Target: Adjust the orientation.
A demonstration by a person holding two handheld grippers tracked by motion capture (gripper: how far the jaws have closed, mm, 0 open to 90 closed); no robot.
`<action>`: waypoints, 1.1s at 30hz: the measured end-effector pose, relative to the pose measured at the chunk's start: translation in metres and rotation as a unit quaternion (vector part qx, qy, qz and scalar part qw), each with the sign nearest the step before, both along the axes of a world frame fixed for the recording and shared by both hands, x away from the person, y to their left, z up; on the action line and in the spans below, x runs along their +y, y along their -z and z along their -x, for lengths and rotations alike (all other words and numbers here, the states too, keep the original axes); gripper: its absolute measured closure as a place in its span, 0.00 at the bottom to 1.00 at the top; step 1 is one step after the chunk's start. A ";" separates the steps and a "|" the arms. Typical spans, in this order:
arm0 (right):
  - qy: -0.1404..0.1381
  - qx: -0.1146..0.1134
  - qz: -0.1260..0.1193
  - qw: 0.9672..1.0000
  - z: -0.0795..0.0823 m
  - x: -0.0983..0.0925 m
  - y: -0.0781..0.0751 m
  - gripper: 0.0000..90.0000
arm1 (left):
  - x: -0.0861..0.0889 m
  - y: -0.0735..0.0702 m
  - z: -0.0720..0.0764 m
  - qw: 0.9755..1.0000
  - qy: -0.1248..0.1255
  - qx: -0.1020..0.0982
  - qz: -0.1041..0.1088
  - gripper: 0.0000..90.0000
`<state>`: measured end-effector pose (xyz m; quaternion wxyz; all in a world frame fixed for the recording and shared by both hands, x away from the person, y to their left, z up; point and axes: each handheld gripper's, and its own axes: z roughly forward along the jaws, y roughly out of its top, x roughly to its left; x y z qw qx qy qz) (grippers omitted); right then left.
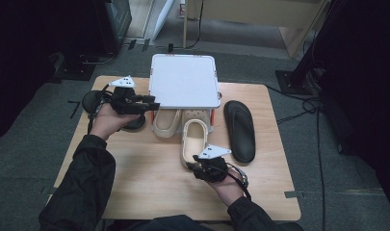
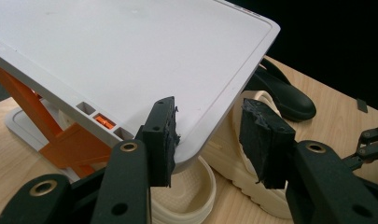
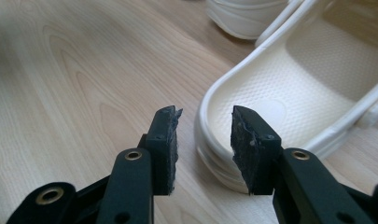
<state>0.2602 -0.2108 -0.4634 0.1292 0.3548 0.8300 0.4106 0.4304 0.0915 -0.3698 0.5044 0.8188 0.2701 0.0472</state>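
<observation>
Closing in on the clog point(image 3: 289, 88) heel rim, at 6 o'clock of the rack point(image 1: 184, 79): my right gripper point(image 3: 203, 140) straddles it half-wide, pads not touching. I push deeper, then squeeze. Left gripper point(image 2: 210, 140) half-wide at the rack corner, gripping nothing.

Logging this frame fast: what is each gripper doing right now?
Left gripper: open, front corner of the white plastic shelf top between its jaws, not clamped.
Right gripper: open, holding nothing, astride the cream rubber clog's heel rim.
</observation>
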 end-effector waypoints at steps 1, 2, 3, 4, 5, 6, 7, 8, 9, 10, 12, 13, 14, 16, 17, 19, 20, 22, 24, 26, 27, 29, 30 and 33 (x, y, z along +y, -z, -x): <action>-0.001 0.001 -0.001 1.000 0.001 0.001 0.000 0.68 | 0.000 0.000 0.000 1.000 0.000 0.000 0.000 0.63; -0.002 0.001 -0.004 1.000 0.001 0.001 0.001 0.68 | 0.000 0.000 0.000 1.000 0.000 0.000 0.000 0.63; -0.003 0.004 -0.004 1.000 0.002 0.002 0.001 0.68 | 0.000 0.000 0.000 1.000 0.000 0.000 0.001 0.63; -0.004 0.003 -0.003 1.000 0.003 0.002 0.002 0.68 | 0.000 0.000 0.000 1.000 0.000 0.000 0.001 0.63; -0.007 0.001 -0.002 1.000 0.004 0.003 0.002 0.68 | 0.000 0.000 0.000 1.000 0.000 0.000 0.001 0.63; -0.008 -0.001 -0.001 1.000 0.005 0.003 0.003 0.69 | 0.000 0.000 0.000 1.000 0.000 0.000 0.001 0.63; -0.008 0.000 -0.001 1.000 0.006 0.003 0.003 0.69 | 0.000 0.000 0.000 1.000 0.001 -0.001 0.000 0.63; -0.009 0.000 0.000 1.000 0.006 0.004 0.004 0.69 | 0.000 0.000 0.000 1.000 0.001 -0.001 -0.001 0.63; -0.009 0.001 0.000 1.000 0.007 0.005 0.005 0.70 | 0.000 0.000 0.000 1.000 0.001 -0.001 -0.001 0.63; -0.011 0.002 0.001 1.000 0.008 0.005 0.006 0.70 | 0.000 0.000 0.000 1.000 0.001 -0.001 -0.001 0.63; -0.016 0.005 0.004 1.000 0.010 0.008 0.008 0.71 | 0.000 0.000 0.000 1.000 0.001 -0.001 0.000 0.63; -0.018 0.004 0.006 1.000 0.011 0.009 0.009 0.71 | 0.000 0.000 0.000 1.000 0.001 -0.002 0.000 0.63; -0.020 0.005 0.011 1.000 0.012 0.010 0.010 0.71 | 0.000 0.000 0.000 1.000 0.002 -0.002 0.000 0.63; -0.022 0.005 0.014 1.000 0.012 0.011 0.011 0.71 | 0.000 0.000 0.000 1.000 0.002 -0.002 0.000 0.63; -0.024 0.008 0.021 0.999 0.011 0.013 0.013 0.71 | 0.000 0.000 0.000 1.000 0.002 -0.002 0.000 0.63; -0.025 0.009 0.024 0.999 0.011 0.013 0.015 0.72 | 0.000 0.000 0.000 1.000 0.002 -0.002 -0.001 0.63; -0.023 0.014 0.030 0.999 0.010 0.013 0.017 0.72 | 0.000 0.000 0.000 1.000 0.001 -0.002 -0.001 0.63; -0.022 0.020 0.039 0.999 0.009 0.012 0.021 0.73 | 0.000 0.000 0.000 1.000 0.001 -0.002 -0.001 0.63; -0.020 0.028 0.045 0.998 0.008 0.012 0.025 0.75 | 0.000 0.000 0.000 1.000 0.002 -0.002 0.000 0.63; -0.023 0.029 0.047 0.998 0.007 0.012 0.027 0.76 | 0.000 0.000 0.000 1.000 0.002 -0.002 0.000 0.63; -0.022 0.031 0.047 0.998 0.007 0.013 0.027 0.76 | 0.000 0.000 0.000 1.000 0.002 -0.002 0.000 0.63; -0.024 0.028 0.049 0.998 0.007 0.013 0.027 0.77 | 0.000 0.000 0.000 1.000 0.002 -0.002 0.000 0.63; -0.024 0.027 0.053 0.998 0.006 0.014 0.026 0.78 | 0.000 0.000 0.000 1.000 0.002 -0.002 -0.001 0.63; -0.021 0.019 0.055 0.998 0.004 0.015 0.025 0.78 | 0.000 0.000 0.000 1.000 0.002 -0.003 -0.001 0.63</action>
